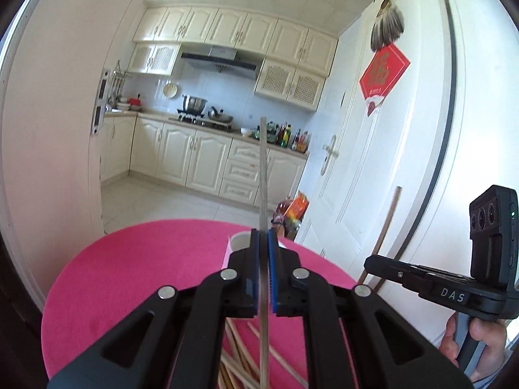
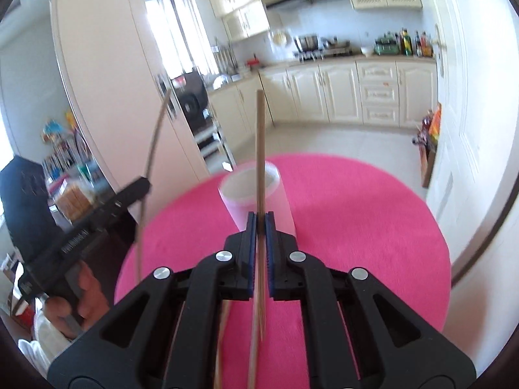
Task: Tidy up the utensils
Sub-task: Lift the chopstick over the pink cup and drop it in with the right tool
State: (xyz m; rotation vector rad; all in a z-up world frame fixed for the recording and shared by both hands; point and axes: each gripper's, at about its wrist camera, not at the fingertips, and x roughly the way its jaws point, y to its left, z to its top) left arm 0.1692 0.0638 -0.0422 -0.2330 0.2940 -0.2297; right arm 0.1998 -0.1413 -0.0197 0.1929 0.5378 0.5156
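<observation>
Both tongs are pinching one chopstick each, above my pink table [image 2: 373, 227].

My left gripper [image 1: 263, 236] clamps a grey metal chopstick [image 1: 263, 175] that points up past its blue pads; my right gripper [image 2: 260, 218] clamps a wooden chopstick [image 2: 260, 149] the same way. Just beyond stands a white cup [image 2: 256, 191], upright on the table. Loose wooden chopsticks [image 1: 240, 353] lie scattered on the cloth beneath my left gripper.
</observation>
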